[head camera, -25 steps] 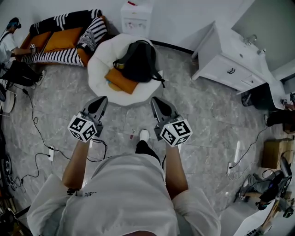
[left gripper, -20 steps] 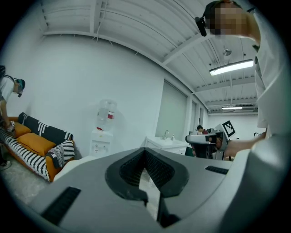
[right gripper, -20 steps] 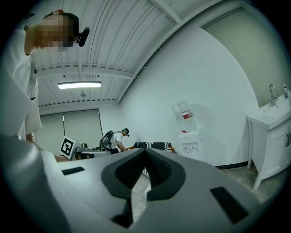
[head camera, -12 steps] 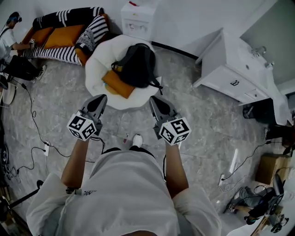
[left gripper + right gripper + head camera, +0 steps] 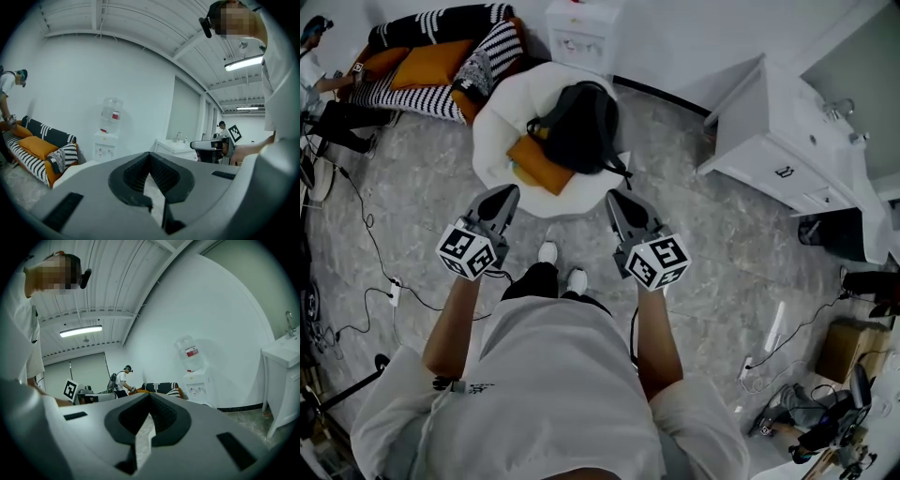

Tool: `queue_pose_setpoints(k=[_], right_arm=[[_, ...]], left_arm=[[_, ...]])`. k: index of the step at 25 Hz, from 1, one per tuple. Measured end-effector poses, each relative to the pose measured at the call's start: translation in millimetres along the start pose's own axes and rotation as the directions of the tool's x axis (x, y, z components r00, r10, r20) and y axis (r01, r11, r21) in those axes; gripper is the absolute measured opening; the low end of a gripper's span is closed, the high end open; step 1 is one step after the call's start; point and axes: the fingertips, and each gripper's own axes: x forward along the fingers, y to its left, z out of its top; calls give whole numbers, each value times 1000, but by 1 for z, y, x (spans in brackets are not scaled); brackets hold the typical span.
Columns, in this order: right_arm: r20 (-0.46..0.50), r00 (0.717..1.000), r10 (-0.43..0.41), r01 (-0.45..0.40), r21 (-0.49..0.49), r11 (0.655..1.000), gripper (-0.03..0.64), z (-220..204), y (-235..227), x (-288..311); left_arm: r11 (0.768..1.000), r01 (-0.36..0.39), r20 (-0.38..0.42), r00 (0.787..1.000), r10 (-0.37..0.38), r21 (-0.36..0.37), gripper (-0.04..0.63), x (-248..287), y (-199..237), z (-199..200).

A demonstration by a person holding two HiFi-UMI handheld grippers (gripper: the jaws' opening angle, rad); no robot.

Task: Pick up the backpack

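Both tools are out in front of the person, and the backpack (image 5: 579,127) is sitting on the far side of them, slumped on a round white chair (image 5: 494,141). Its near-left edge is resting against an orange cushion (image 5: 536,166). The left tool (image 5: 501,197) is pointing at the chair's near rim with its jaws pressed together and nothing between them. The right tool (image 5: 617,201) is doing the same on the right side: jaws together, empty. Neither one is touching the bag or the chair.

So this looks like the approach, with the pickup itself not yet begun. The person's shoes (image 5: 548,253) are standing on the floor (image 5: 412,197) just near of the chair.

Next, I'd say, at least one tool needs to spread its jaws before it gets in. A black strap is trailing off the bag's near-right corner, the handiest thing for the right tool to pinch. The top handle I cannot pick out from here. The bag looks soft and saggy, so a grab from both sides may be steadier.
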Motion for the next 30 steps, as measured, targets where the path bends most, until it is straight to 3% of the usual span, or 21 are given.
queue_pose_setpoints(k=[15, 21, 30], right_arm=[[-3, 999, -43, 43, -2, 999, 5, 18, -41, 57], [0, 998, -63, 63, 32, 997, 5, 23, -64, 98], [-25, 991, -132, 132, 6, 991, 5, 29, -90, 161]], left_arm=[[999, 49, -31, 998, -49, -4, 2, 64, 51, 14], [997, 72, -60, 996, -72, -2, 2, 95, 91, 17], [992, 125, -84, 988, -126, -14, 2, 134, 162, 22]])
